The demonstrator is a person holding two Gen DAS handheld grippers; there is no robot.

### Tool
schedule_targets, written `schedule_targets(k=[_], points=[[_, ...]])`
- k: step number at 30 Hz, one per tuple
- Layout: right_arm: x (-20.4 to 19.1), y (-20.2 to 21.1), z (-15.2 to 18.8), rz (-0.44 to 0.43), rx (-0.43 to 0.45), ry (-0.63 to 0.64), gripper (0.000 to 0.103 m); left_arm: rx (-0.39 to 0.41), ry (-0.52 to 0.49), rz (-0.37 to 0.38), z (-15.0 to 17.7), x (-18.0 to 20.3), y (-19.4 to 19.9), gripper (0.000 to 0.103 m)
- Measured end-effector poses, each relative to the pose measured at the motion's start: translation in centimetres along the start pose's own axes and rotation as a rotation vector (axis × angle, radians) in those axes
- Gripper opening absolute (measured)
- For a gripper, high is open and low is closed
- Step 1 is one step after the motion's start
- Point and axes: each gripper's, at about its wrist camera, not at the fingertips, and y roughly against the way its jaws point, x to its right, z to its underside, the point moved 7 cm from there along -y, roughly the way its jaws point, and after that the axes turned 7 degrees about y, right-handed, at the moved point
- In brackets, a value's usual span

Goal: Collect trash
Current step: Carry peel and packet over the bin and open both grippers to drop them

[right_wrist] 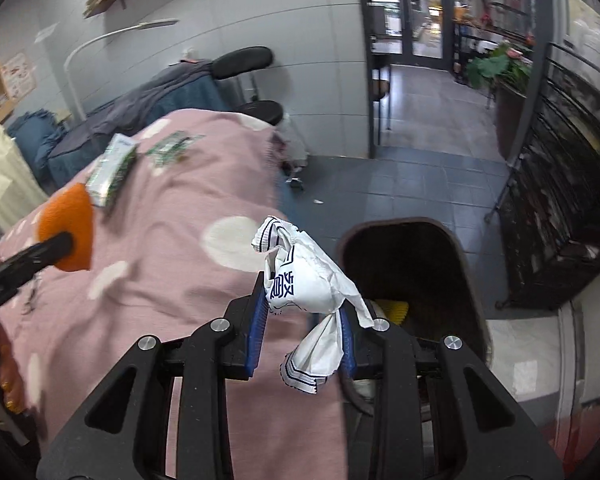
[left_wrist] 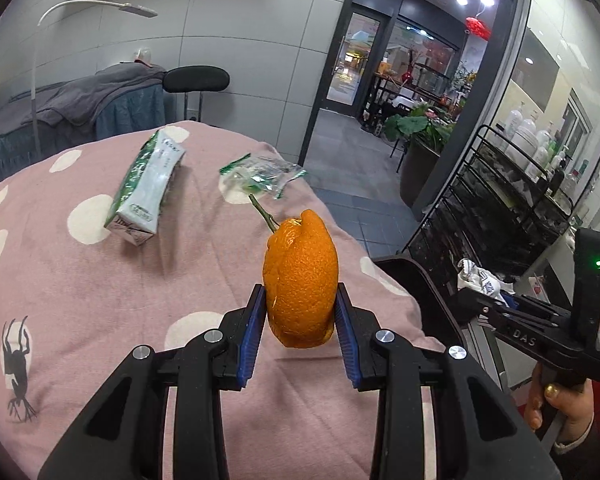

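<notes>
My left gripper (left_wrist: 301,307) is shut on an orange peel (left_wrist: 300,280), held above the pink dotted bedcover (left_wrist: 99,280); the peel also shows at the left of the right wrist view (right_wrist: 65,232). My right gripper (right_wrist: 304,320) is shut on a crumpled white wrapper with blue print (right_wrist: 312,280), held at the bed's edge beside a dark trash bin (right_wrist: 404,264). A green-and-white carton (left_wrist: 145,190) and a clear green-printed wrapper (left_wrist: 259,176) lie on the bedcover farther away. A green stem (left_wrist: 263,214) lies behind the peel.
The bin (left_wrist: 416,284) stands on the floor at the bed's right side, with something yellow inside (right_wrist: 396,308). A black wire rack with bottles (left_wrist: 512,184) stands to the right. A second bed with grey covers (left_wrist: 79,108) is behind. Tiled floor leads to a glass door (right_wrist: 416,12).
</notes>
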Motion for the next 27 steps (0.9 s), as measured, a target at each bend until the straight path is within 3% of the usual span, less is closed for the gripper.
schedule_targets(k=[9, 12, 14, 20, 27], points=[[4.3, -6.6, 3.0, 0.08, -0.091, -0.084, 0.032, -0.036, -0.063, 0.051, 1.4, 4.3, -1.2, 0.034], [5.2, -8.5, 3.6, 0.104, -0.111, -0.11, 0.046, -0.055, -0.078, 0.059, 1.9, 5.2, -1.7, 0.034], [5.6, -9.4, 4.0, 0.106, -0.119, -0.129, 0.065, -0.07, -0.08, 0.066, 2.3, 5.7, -2.1, 0.034], [5.2, -9.0, 5.0, 0.092, -0.12, -0.138, 0.066, -0.099, -0.107, 0.079, 3.0, 7.1, -3.1, 0.034], [5.1, -5.9, 5.6, 0.095, -0.085, -0.161, 0.071, -0.139, -0.134, 0.107, 3.3, 9.0, -4.4, 0.034]])
